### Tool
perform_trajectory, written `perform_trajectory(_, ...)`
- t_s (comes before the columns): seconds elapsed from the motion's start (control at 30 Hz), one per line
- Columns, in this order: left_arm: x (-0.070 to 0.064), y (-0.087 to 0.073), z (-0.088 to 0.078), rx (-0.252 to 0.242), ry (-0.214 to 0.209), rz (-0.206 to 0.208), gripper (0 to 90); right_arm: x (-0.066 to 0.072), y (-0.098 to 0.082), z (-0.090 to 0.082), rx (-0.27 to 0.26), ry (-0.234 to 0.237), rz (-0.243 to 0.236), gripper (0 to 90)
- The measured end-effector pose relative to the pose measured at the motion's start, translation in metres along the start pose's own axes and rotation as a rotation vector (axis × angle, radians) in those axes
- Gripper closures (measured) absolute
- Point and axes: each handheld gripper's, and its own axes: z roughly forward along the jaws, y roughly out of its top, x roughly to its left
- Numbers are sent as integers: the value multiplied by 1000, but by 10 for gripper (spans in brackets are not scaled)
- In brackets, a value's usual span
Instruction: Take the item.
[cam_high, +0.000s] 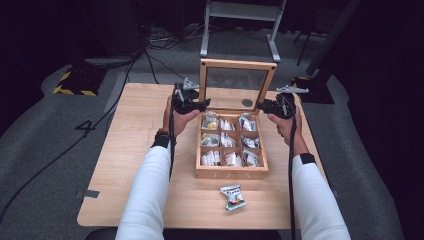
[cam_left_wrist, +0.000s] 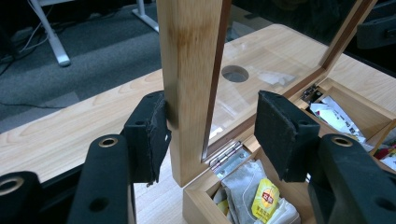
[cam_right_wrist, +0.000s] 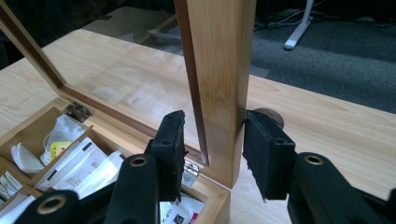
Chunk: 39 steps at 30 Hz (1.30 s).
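Note:
A wooden tea box (cam_high: 231, 173) sits mid-table, its compartments holding several tea bags (cam_high: 226, 141). Its glass lid (cam_high: 237, 63) stands upright. My left gripper (cam_high: 202, 105) is open at the lid's left post (cam_left_wrist: 189, 70). One pad (cam_left_wrist: 149, 133) touches the post's outer face, and the other stands well apart over the glass. My right gripper (cam_high: 261, 106) is open and straddles the right post (cam_right_wrist: 222, 70). The outer pad (cam_right_wrist: 261, 154) is against the wood, and a narrow gap remains at the inner pad. A loose tea packet (cam_high: 233, 196) lies in front of the box.
The light wooden table (cam_high: 140, 150) has a round cable hole (cam_high: 247, 102) behind the box, seen through the glass. A yellow-labelled tea bag (cam_left_wrist: 264, 196) lies in the back corner compartment by the hinge (cam_left_wrist: 229, 156). Grey floor, cables and a white frame (cam_high: 240, 25) lie beyond.

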Motion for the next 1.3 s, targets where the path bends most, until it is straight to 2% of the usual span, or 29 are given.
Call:
perform_trajectory(0.27,-3,4,-6,-19,10,15,476,1,2,-4,-21,2,5,612)
perform_trajectory(0.43,-6,7,-8,-27,6,23,494,4,8,-8,-29,0,-14,603)
perform_trajectory(0.47,-7,7,-8,-25,14,20,493,7,9,-9,-26,-12,-29,607)
perform_trajectory(0.73,-9,8,-14,-47,15,14,503,9,9,-14,-40,-16,-27,618)
perform_trajectory(0.83,-12,10,-17,-40,24,23,508,11,8,-16,-44,-24,-37,622)
perform_trajectory(0.87,-13,10,-17,-45,22,12,509,11,8,-17,-43,-26,-40,622)
perform_trajectory(1.17,-15,6,-23,-68,8,12,541,14,5,-23,-47,-18,-53,621)
perform_trajectory(1.3,-20,5,-27,-75,17,43,541,16,1,-27,-53,-11,-64,620)
